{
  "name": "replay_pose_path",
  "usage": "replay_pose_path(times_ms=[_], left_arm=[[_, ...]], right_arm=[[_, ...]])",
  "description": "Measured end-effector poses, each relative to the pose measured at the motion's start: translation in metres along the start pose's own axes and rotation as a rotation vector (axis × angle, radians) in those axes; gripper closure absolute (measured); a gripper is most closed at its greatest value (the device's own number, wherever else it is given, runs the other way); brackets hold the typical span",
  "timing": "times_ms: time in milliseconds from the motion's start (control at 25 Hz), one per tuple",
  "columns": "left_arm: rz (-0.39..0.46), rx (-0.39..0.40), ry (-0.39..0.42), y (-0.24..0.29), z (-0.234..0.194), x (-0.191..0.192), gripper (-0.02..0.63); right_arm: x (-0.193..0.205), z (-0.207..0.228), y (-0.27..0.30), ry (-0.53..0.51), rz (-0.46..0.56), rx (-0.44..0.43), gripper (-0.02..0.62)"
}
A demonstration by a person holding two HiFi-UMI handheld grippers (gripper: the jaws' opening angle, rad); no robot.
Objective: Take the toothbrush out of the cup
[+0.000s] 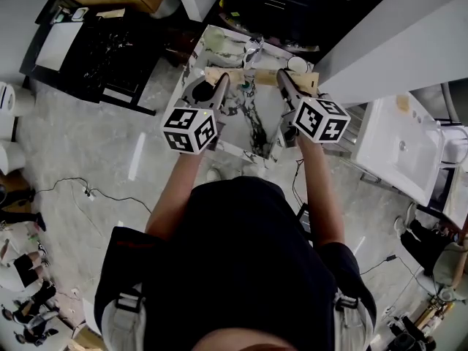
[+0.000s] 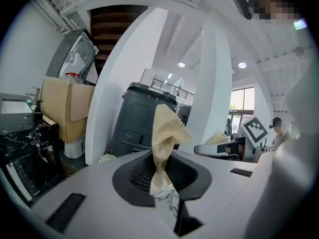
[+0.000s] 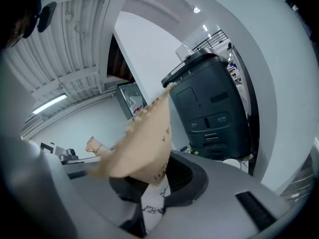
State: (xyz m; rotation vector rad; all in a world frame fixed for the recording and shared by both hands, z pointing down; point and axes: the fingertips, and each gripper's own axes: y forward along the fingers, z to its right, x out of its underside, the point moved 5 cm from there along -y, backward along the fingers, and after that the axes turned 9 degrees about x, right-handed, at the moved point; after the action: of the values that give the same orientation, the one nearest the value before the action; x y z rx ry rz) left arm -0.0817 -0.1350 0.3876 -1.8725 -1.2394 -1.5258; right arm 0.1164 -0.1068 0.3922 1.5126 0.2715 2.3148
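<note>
A long tan paper packet [image 1: 257,78] is stretched level between my two grippers, above a white marbled tabletop [image 1: 267,115]. My left gripper [image 1: 221,80] is shut on the packet's left end, which sticks up crumpled from the jaws [image 2: 167,133]. My right gripper [image 1: 282,77] is shut on the other end, which fans out wide [image 3: 144,143]. In the left gripper view the right gripper [image 2: 224,147] shows across from me with its marker cube [image 2: 255,128]. A small white round cup-like thing [image 1: 297,64] stands just behind the packet. I cannot make out a toothbrush.
A dark grey machine [image 2: 144,118] stands ahead beyond the table, next to a cardboard box [image 2: 67,106]. A black bench [image 1: 102,50] lies at the far left and a white basin [image 1: 398,148] at the right. Cables [image 1: 88,192] run over the floor. White dishes [image 1: 223,44] sit at the table's back.
</note>
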Motion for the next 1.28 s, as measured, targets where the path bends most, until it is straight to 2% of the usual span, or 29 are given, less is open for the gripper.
replay_pose_path(times_ms=[640,1280], left_arm=[[0.018,0.079,-0.015,-0.057,-0.029,0.001,0.543],[0.07,0.136,0.018,-0.104,-0.023,-0.001,0.545]], right_arm=[[0.025,-0.07,-0.008,-0.011,0.021,0.062,0.528],[0.044,-0.112,-0.038,-0.025,0.068,0.104,0.528]])
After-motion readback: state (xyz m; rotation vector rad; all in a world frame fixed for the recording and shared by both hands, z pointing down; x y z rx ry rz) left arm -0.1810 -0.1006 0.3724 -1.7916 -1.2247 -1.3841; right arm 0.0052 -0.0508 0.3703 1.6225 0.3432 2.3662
